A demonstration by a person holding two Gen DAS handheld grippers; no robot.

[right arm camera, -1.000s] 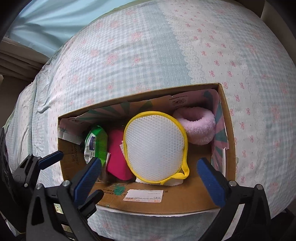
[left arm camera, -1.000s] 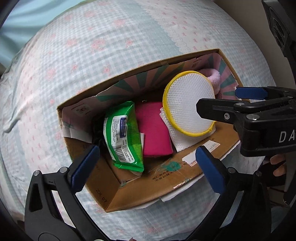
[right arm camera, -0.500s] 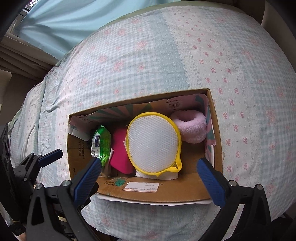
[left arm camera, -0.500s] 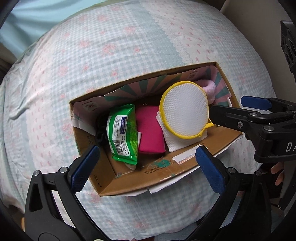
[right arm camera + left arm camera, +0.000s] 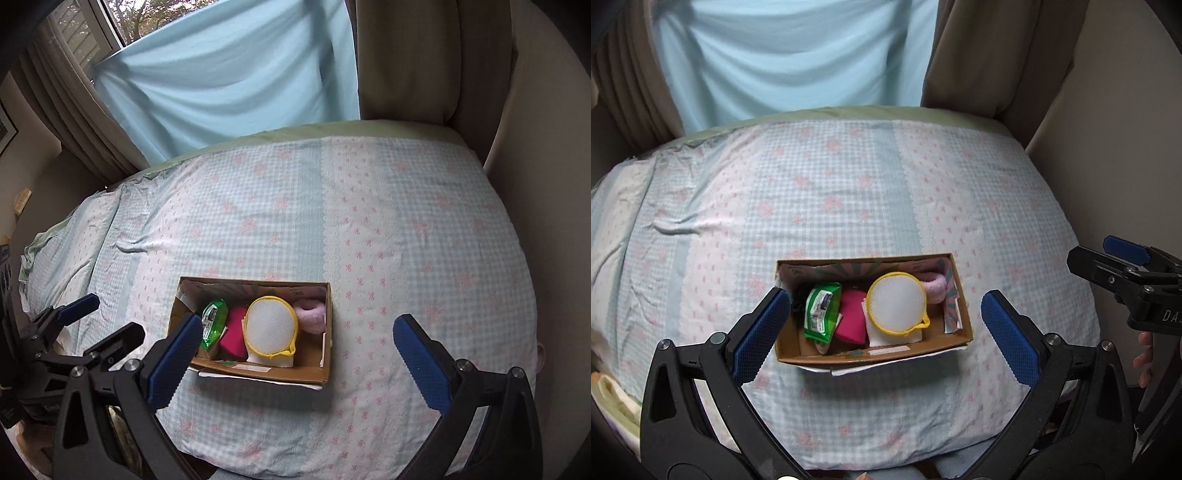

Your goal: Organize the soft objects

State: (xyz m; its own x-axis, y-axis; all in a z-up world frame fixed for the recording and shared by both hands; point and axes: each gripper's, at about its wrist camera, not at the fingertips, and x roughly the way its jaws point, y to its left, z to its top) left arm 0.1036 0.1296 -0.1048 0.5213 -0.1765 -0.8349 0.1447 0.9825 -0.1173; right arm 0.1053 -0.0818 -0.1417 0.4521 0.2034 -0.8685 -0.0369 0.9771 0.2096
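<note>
box (image 5: pixel 875 354) on the bed (image 5: pixel 849 206) holds wipes pack (image 5: pixel 822 309), pink cloth (image 5: pixel 851 319), mesh pouch (image 5: pixel 897 307) and scrunchie (image 5: pixel 312 314), left gripper (image 5: pixel 882 332) and right gripper (image 5: pixel 295 354) jaws spread and empty, packing looks finished, next likely nothing but clearing away.

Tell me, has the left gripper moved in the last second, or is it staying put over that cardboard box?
Yes. The left gripper has pulled up and back from the cardboard box, which now looks much smaller between its open fingers, with the curtains newly in view.
</note>
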